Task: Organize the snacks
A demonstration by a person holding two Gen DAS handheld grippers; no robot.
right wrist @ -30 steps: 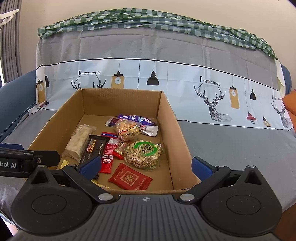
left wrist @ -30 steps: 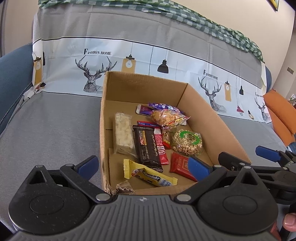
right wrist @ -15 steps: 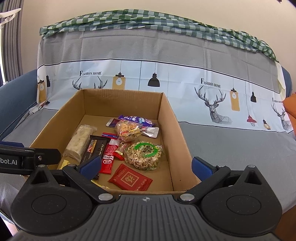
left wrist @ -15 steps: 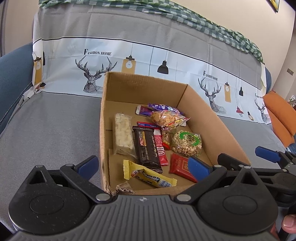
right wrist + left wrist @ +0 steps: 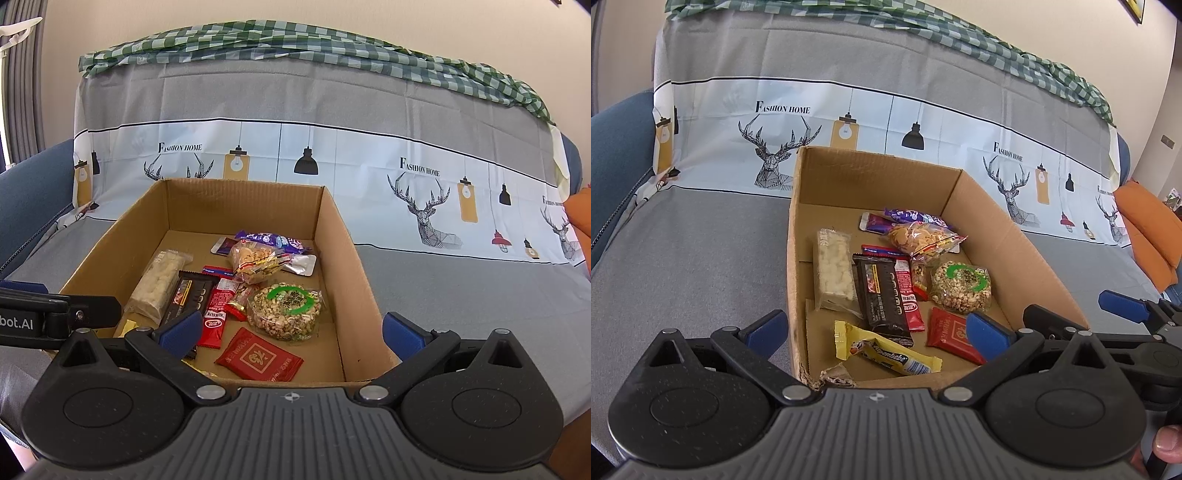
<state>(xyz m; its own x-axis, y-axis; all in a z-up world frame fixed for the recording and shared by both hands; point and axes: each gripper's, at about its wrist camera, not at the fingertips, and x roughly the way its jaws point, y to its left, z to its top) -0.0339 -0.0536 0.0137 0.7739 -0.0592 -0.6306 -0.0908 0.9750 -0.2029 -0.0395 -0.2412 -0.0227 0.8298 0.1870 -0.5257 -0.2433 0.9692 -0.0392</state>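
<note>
An open cardboard box (image 5: pixel 1015 236) sits on the covered sofa seat with several snacks in it. They include a yellow bar (image 5: pixel 886 354), a black bar (image 5: pixel 882 295), a red square packet (image 5: pixel 951 334), a round nut cake with a green ring (image 5: pixel 962 284), a white puffed-rice bar (image 5: pixel 834 269) and a clear bag of crackers (image 5: pixel 919 238). My left gripper (image 5: pixel 877 330) hangs open over the box's near left corner, holding nothing. My right gripper (image 5: pixel 291 332) is open over the near wall of the box (image 5: pixel 351 266), above the red packet (image 5: pixel 258 356).
A grey sofa cover (image 5: pixel 683 258) with a deer print lies under the box. A green checked cloth (image 5: pixel 295 40) is draped along the backrest. There is an orange cushion (image 5: pixel 1148 229) at the far right and a blue armrest (image 5: pixel 617 155) at the left. A thumb (image 5: pixel 1167 446) shows at the lower right.
Both grippers have only drifted slightly. The snacks and box lie as before, and both grippers stay open.
</note>
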